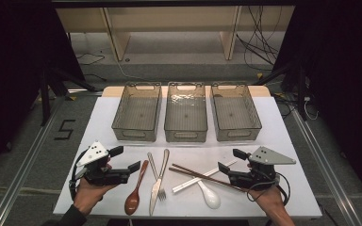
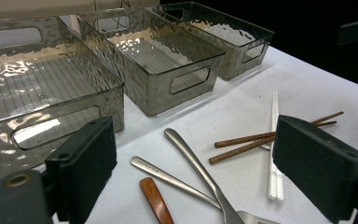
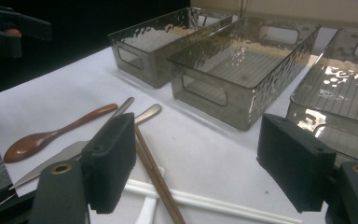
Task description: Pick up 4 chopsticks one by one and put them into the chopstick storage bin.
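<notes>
On the white table top (image 1: 99,117) a row of cutlery lies between the two hand-held grippers, in front of three smoky transparent plastic bins (image 1: 186,113) standing side by side; the left gripper (image 1: 125,160) rests at the near left with its jaws spread and nothing between them, and the right gripper (image 1: 230,161) at the near right is likewise released, holding nothing. Nearest the left gripper lies the brown wooden spoon (image 1: 135,189), its long axis running near to far, bowl toward the person, handle tip pointing at the bins; just beside it the steel table knife (image 1: 159,181) and the steel fork (image 1: 156,178) cross each other, handles pointing away. The pair of dark brown wooden chopsticks (image 1: 202,177) runs slantwise, left ends farther off, right ends reaching the right gripper, crossing over the pair of white plastic chopsticks (image 1: 202,177); the white ceramic spoon (image 1: 209,195) lies at the near edge, bowl toward the person.
</notes>
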The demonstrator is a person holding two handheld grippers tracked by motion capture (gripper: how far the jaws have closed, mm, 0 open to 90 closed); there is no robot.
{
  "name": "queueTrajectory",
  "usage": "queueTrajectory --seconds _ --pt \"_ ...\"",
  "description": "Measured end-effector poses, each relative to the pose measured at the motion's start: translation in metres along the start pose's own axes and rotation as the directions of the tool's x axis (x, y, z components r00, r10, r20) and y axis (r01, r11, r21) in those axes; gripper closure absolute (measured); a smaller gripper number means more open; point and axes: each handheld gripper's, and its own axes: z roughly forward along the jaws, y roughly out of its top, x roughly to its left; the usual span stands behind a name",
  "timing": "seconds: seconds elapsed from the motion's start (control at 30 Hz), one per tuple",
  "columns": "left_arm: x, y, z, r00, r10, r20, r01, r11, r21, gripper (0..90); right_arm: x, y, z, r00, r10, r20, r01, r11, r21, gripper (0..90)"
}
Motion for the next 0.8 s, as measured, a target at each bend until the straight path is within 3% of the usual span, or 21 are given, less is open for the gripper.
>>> queueTrajectory --seconds 0.3,0.4,0.43,0.5,0.53,0.67,0.73,0.77,0.8 --pt "0.001 -0.001 0.001 1.0 0.0 -0.001 0.0 1.0 0.0 12.8 -0.001 0.004 0.003 0.9997 -0.017 -0.019 0.018 0.999 0.044 30.9" --pt "0.001 -0.001 0.001 1.0 -0.002 -0.003 0.002 1.0 0.001 12.8 -0.002 0.01 0.008 0.9989 -0.042 -0.022 0.044 0.993 0.105 33.4" --pt "0.001 -0.001 0.001 1.0 -0.002 -0.002 0.002 1.0 0.002 12.8 -0.003 0.012 0.01 0.9983 -0.057 -0.012 0.058 0.989 0.135 33.5" --pt "0.001 -0.001 0.002 1.0 -0.001 -0.004 0.001 1.0 0.004 12.8 -0.005 0.017 0.015 0.9969 -0.071 -0.036 0.076 0.979 0.188 34.9" --pt "0.001 -0.001 0.002 1.0 -0.001 -0.004 0.001 1.0 0.004 12.8 -0.005 0.017 0.015 0.9969 -0.071 -0.036 0.076 0.979 0.188 34.9" --pt "0.001 -0.001 0.002 1.0 0.001 -0.007 -0.001 1.0 0.004 12.8 -0.007 0.025 0.036 0.987 -0.127 -0.099 0.152 0.936 0.316 38.5" --pt "0.001 -0.001 0.002 0.9999 0.005 -0.009 -0.005 1.0 0.006 12.8 -0.006 0.025 0.046 0.9833 -0.15 -0.104 0.178 0.914 0.365 41.0" --pt "0.002 -0.001 0.002 1.0 0.003 -0.009 -0.003 1.0 0.004 12.8 -0.006 0.025 0.046 0.9833 -0.15 -0.104 0.178 0.914 0.365 41.0" --pt "0.002 -0.001 0.002 1.0 0.002 -0.008 -0.002 1.0 0.003 12.8 -0.006 0.024 0.054 0.9811 -0.151 -0.121 0.188 0.89 0.415 42.9"
